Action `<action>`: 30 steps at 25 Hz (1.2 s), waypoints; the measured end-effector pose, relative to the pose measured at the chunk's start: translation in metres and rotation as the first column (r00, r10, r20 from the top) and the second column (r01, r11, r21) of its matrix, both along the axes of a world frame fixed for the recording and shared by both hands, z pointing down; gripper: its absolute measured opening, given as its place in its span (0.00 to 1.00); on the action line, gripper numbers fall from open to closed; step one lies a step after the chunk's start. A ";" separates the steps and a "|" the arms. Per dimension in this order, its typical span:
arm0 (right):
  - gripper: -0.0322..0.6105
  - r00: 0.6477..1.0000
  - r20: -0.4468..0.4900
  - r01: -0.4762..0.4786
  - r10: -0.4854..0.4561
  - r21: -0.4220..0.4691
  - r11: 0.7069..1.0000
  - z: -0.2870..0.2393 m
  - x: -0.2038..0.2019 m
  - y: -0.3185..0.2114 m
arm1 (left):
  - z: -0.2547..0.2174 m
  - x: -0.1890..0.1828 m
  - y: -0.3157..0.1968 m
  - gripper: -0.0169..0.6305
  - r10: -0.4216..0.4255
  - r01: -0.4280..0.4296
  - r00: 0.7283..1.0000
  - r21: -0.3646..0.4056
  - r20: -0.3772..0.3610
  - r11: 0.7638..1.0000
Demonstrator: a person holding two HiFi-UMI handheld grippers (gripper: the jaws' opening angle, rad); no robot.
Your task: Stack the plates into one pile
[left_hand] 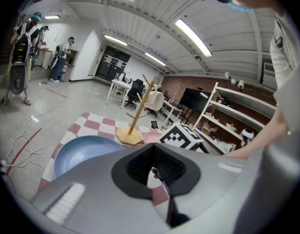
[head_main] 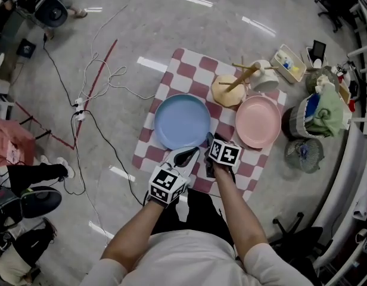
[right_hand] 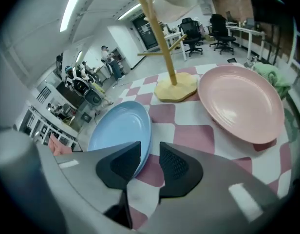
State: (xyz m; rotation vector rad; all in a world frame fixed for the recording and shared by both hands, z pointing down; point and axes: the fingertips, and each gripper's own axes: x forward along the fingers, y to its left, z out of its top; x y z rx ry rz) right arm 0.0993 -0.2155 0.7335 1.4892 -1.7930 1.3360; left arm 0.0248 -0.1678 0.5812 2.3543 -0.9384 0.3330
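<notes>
**Blue rim at our right jaws**

We are holding the right gripper (right_hand: 149, 155) with its jaws apart, and the near rim of the blue plate (right_hand: 118, 130) is lying right at their gap. The pink plate (right_hand: 242, 101) is sitting to its right on the checked cloth (right_hand: 189, 135), apart from it. Our left gripper (left_hand: 152, 170), jaws nearly together and empty, is hovering nearer us.
</notes>
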 end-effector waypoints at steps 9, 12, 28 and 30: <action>0.22 0.962 0.151 -0.235 0.229 0.024 0.972 -0.016 0.079 0.033 | -0.008 0.077 0.005 0.04 0.140 -0.140 0.990 0.029 0.008 0.990; 0.22 0.947 0.165 -0.284 0.276 0.027 0.958 -0.017 0.105 0.043 | -0.007 0.106 0.009 0.04 0.195 -0.195 0.981 0.031 0.008 0.980; 0.16 0.713 0.321 -0.639 0.624 -0.068 0.766 0.008 0.235 0.085 | 0.015 0.204 0.025 0.04 0.367 -0.366 0.930 -0.024 0.027 0.930; 0.16 0.684 0.341 -0.664 0.645 -0.076 0.744 0.012 0.244 0.084 | 0.018 0.211 0.026 0.04 0.377 -0.376 0.926 -0.032 0.031 0.926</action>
